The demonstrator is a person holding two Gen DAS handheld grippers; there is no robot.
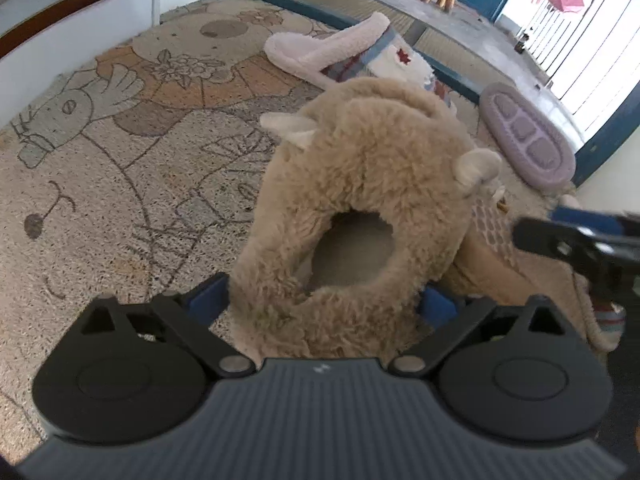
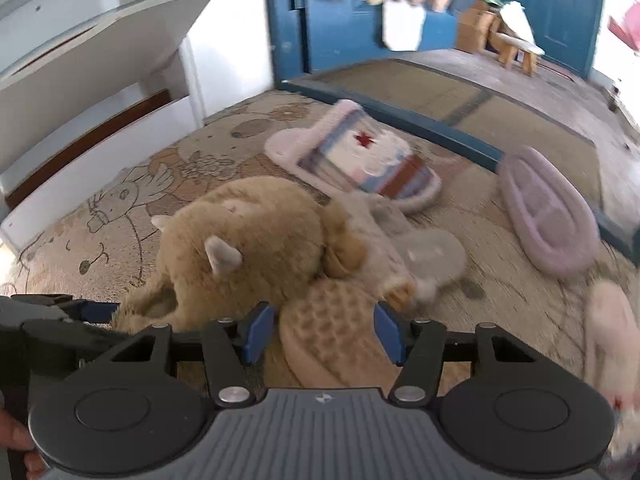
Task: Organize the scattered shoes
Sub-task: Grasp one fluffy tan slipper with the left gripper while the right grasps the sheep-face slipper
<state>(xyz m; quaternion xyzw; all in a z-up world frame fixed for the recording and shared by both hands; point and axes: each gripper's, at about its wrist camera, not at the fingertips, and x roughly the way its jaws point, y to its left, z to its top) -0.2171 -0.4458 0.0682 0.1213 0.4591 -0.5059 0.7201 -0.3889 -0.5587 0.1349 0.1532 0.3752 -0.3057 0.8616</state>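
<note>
A tan fuzzy slipper [image 1: 360,184] with small ears lies on the patterned carpet [image 1: 120,184], its heel opening toward me. My left gripper [image 1: 323,304] straddles that heel; the fur brushes both blue pads without being squeezed, so it is open. Beside it lies its mate, an overturned tan slipper [image 2: 332,344], dimpled sole up. My right gripper [image 2: 325,334] has its pads against both sides of that sole. The right gripper's dark fingers [image 1: 580,236] show at the right edge of the left wrist view. The fuzzy slipper [image 2: 240,248] fills the left middle of the right wrist view.
A pink striped slipper with a red star [image 2: 360,160] lies farther back, a lilac slipper [image 2: 548,216] sole-up at the right, a pale pink one [image 2: 612,340] at the right edge. White shelving [image 2: 100,80] stands on the left. A blue door threshold [image 2: 400,116] bounds the carpet.
</note>
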